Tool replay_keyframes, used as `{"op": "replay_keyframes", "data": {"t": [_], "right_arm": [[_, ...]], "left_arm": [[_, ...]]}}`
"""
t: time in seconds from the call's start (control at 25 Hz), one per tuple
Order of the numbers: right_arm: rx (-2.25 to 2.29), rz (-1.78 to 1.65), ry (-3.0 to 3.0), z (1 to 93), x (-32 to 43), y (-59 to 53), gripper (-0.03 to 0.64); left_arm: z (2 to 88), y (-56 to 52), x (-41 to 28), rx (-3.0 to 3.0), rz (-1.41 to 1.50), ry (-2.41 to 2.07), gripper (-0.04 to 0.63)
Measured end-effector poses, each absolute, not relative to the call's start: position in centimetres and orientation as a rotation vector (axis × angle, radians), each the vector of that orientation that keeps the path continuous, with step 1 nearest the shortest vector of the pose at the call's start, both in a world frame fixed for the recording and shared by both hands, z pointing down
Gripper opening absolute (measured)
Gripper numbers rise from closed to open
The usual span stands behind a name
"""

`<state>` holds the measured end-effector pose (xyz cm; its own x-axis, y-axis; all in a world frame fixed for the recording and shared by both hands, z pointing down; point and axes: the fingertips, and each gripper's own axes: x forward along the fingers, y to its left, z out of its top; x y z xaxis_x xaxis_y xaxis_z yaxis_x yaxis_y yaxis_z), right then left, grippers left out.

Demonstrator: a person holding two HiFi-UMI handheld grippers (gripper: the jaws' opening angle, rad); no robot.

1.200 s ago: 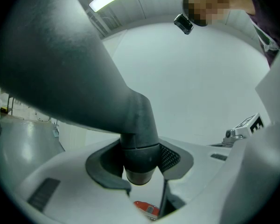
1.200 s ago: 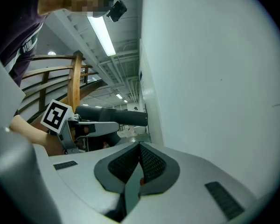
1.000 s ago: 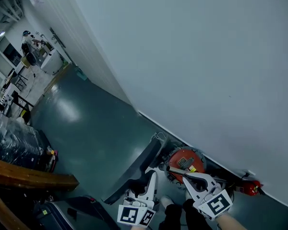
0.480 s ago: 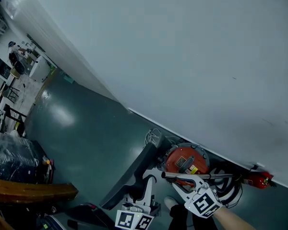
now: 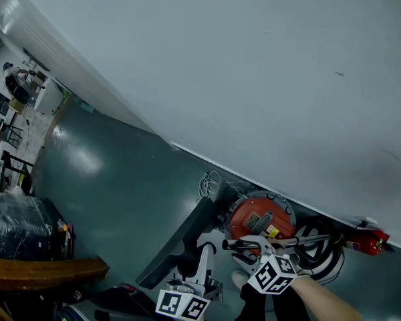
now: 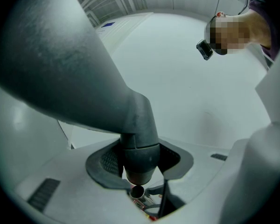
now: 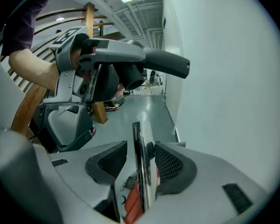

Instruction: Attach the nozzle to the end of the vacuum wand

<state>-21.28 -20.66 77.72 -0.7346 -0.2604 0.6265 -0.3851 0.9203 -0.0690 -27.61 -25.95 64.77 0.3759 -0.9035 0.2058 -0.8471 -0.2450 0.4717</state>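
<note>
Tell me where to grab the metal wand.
Take the wand on its straight chrome tube, a little behind the tip, coming square across its length so the jaws flank the round tube. The right gripper, jaws opening, straddles it there, leaving the tip free for the nozzle.

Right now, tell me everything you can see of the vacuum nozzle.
The nozzle is a dark grey, matte plastic floor head: a long flat bar narrowing to a round neck with a collar and an open end. The left gripper is shut on that neck, holding it in the air. It is not on the wand, and nothing else touches it.
</note>
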Motion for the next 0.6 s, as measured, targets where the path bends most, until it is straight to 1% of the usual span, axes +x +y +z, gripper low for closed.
{"op": "replay_keyframes", "data": {"t": [0.24,0.6], "right_arm": [[0.449,0.212,-2.372,80.2,-21.6,-21.5,0.176],[0.479,0.134,-2.379,79.8,-21.3,-21.4,0.163]], "left_arm": [[65.4,-26.3,-27.0,2.14,-0.124,-1.477,0.163],[66.7,-26.1,-26.4,2.096,-0.178,-1.332,0.163]]}}
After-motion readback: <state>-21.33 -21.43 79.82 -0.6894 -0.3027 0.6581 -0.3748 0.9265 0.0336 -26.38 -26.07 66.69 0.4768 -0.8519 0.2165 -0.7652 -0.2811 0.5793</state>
